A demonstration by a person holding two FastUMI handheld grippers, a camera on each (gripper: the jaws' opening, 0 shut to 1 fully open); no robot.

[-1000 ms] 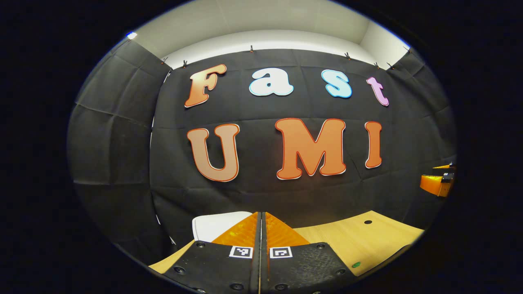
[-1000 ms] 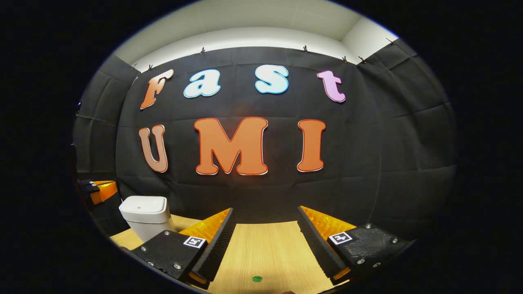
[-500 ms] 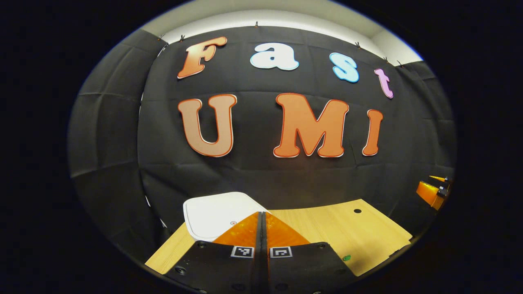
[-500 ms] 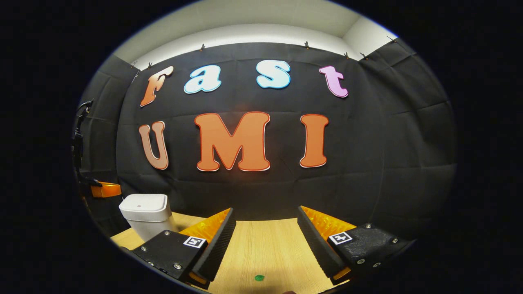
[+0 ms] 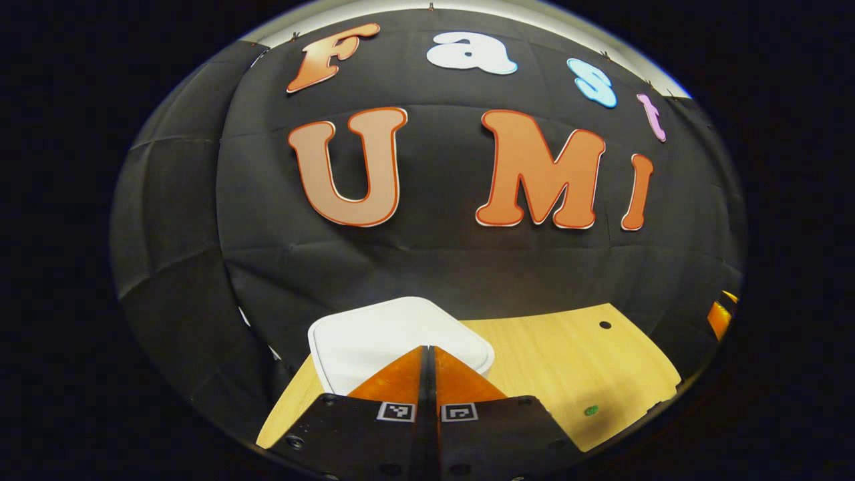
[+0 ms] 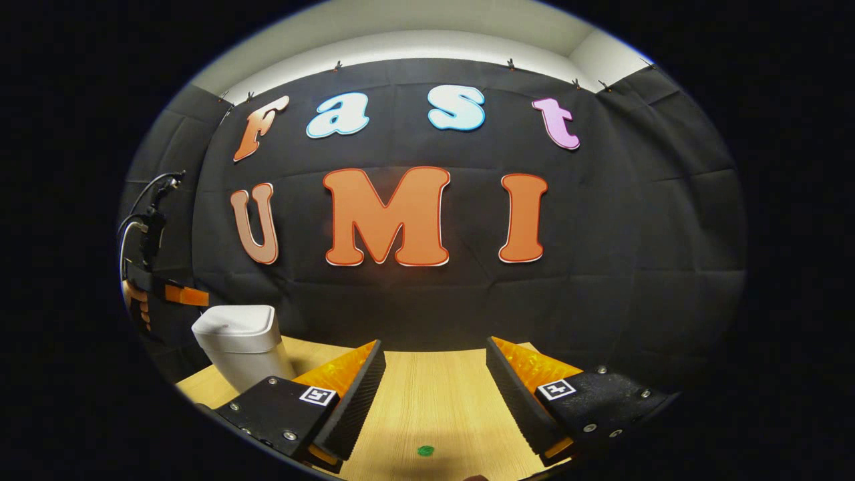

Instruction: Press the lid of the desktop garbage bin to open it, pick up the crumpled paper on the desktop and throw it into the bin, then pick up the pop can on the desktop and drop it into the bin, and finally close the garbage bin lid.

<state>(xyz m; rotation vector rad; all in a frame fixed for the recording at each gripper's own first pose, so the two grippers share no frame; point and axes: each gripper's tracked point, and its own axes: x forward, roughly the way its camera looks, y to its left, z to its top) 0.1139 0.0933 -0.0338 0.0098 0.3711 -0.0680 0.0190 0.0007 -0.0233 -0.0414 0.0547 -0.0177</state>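
Note:
The white desktop bin [image 6: 242, 342] stands at the table's left end with its lid [image 5: 391, 333] flat and closed. In the left gripper view I look down on the lid from just above. My left gripper [image 5: 427, 351] is shut with nothing in it, its tips over the lid's near edge; I cannot tell whether they touch it. In the right gripper view the left gripper [image 6: 175, 294] hangs above and left of the bin, held by a hand [image 6: 137, 304]. My right gripper [image 6: 435, 347] is open and empty, low over the wooden table [image 6: 427, 407].
A small green dot [image 6: 425, 451] marks the tabletop near my right gripper, also seen as the green dot [image 5: 590, 410]. A dark round hole [image 5: 604, 325] sits near the table's far edge. The black cloth wall stands close behind the table.
My left gripper has risen, moved over the bin and tipped down, so much more of the lid shows. The right gripper has barely moved.

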